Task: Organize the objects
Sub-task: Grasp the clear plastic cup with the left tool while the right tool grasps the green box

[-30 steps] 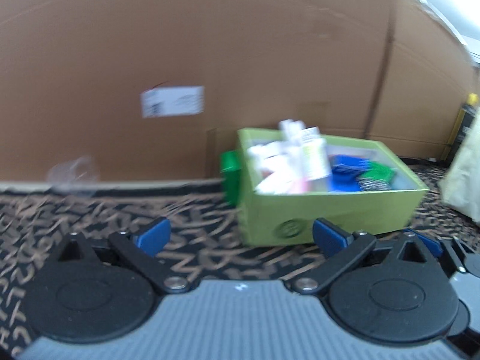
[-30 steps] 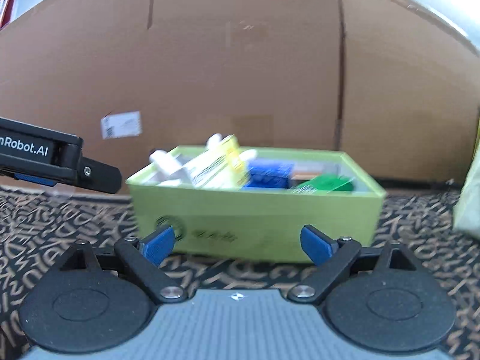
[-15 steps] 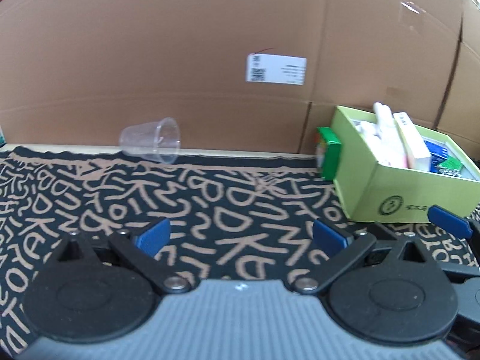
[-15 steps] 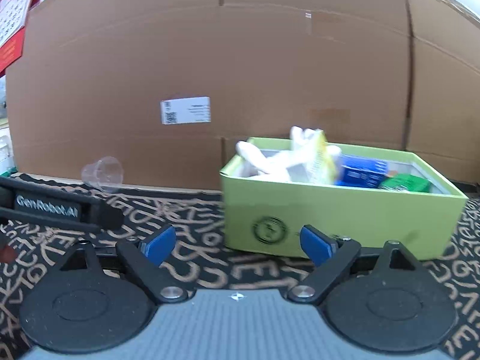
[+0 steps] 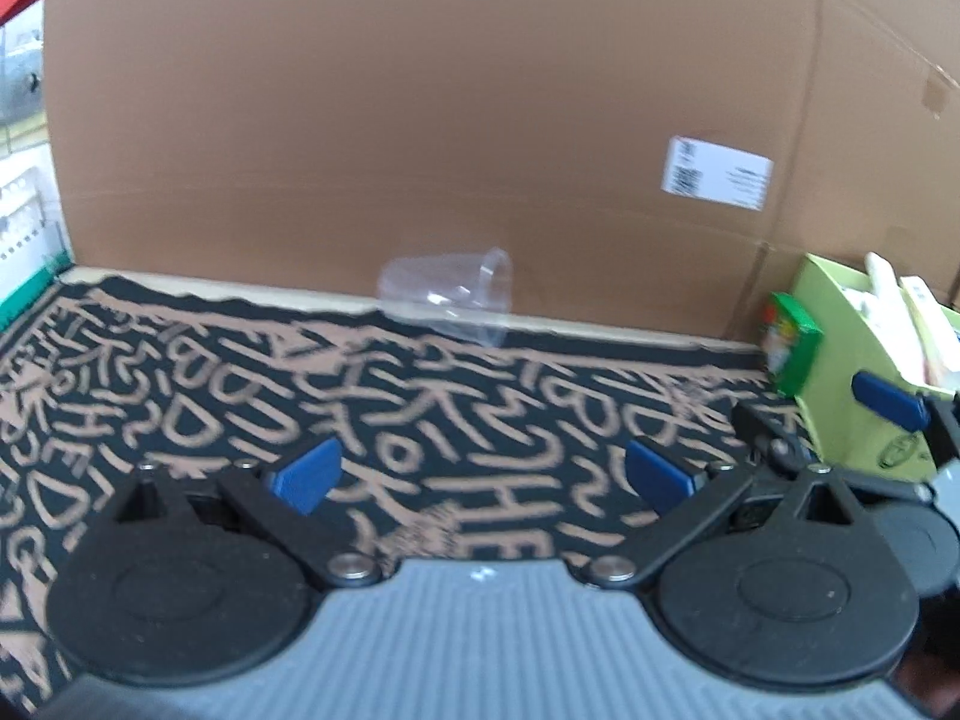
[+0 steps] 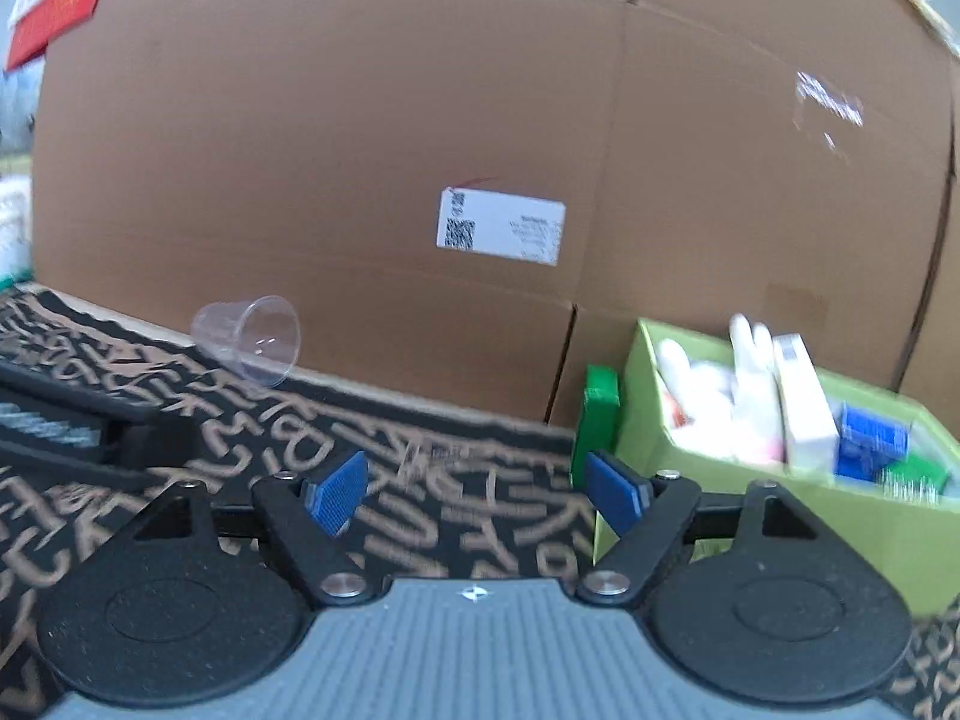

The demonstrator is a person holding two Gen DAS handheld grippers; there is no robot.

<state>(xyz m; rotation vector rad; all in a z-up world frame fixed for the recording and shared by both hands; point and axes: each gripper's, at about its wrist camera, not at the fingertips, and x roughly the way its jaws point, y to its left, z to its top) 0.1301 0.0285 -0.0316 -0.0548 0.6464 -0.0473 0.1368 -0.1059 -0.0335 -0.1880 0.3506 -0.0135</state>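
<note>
Left claw — jaws wide apart, nothing between them — hangs over the letter-patterned desk. Right claw: jaws spread and empty, having just been closing a little. Beyond both, a clear plastic cup lies on its side at the foot of the cardboard wall. To the right stands the green box, filled with packets; a small green carton is just beside its left wall.
</note>
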